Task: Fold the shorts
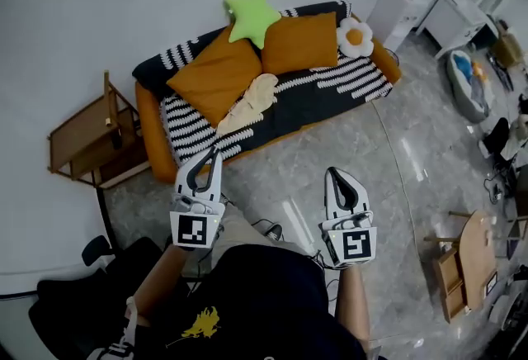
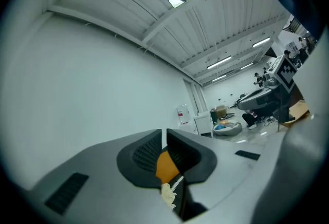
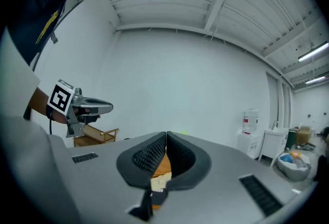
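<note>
Left claw (image 1: 214, 152): we hold it clenched, empty.
Right claw (image 1: 334, 173): likewise clenched.
Sofa (image 1: 322, 98): ahead of both claws.

Counted in the head view: grippers (image 1: 216, 152) (image 1: 333, 172), two | sofa (image 1: 153, 139), one | orange cushions (image 1: 216, 73) (image 1: 300, 42), two | green star cushion (image 1: 252, 14), one | flower cushion (image 1: 355, 36), one | cream leaf-shaped thing (image 1: 247, 102), one | wooden shelf (image 1: 87, 139), one | water dispenser (image 1: 394, 7), one

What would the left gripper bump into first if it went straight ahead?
The left gripper would probably reach the sofa first, near its cream leaf pillow and orange cushion. Nothing else shows in between.
</note>
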`<action>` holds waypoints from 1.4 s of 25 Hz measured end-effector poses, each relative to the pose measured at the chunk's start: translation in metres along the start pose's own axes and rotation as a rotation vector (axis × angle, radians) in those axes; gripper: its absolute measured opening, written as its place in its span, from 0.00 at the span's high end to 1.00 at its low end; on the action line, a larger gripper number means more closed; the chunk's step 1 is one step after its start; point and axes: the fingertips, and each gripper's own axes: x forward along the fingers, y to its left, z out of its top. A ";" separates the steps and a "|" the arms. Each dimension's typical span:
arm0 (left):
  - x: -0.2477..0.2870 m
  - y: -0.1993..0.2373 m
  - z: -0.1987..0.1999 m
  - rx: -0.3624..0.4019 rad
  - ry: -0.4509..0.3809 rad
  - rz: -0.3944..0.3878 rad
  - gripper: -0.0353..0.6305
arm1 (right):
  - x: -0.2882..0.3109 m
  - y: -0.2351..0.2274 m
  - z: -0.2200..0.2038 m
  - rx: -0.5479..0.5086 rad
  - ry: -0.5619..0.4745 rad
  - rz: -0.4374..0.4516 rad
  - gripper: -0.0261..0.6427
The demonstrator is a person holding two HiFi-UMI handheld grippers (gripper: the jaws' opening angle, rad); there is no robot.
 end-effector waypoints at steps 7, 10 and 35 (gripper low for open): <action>0.006 -0.016 0.002 0.000 -0.012 0.011 0.43 | -0.031 -0.030 -0.005 0.027 0.019 -0.083 0.56; 0.013 -0.037 -0.008 0.029 0.020 -0.080 0.17 | -0.043 -0.044 -0.016 0.077 0.044 -0.123 0.07; 0.029 -0.014 -0.021 0.056 0.055 -0.055 0.07 | -0.001 -0.051 -0.032 0.012 0.101 -0.048 0.07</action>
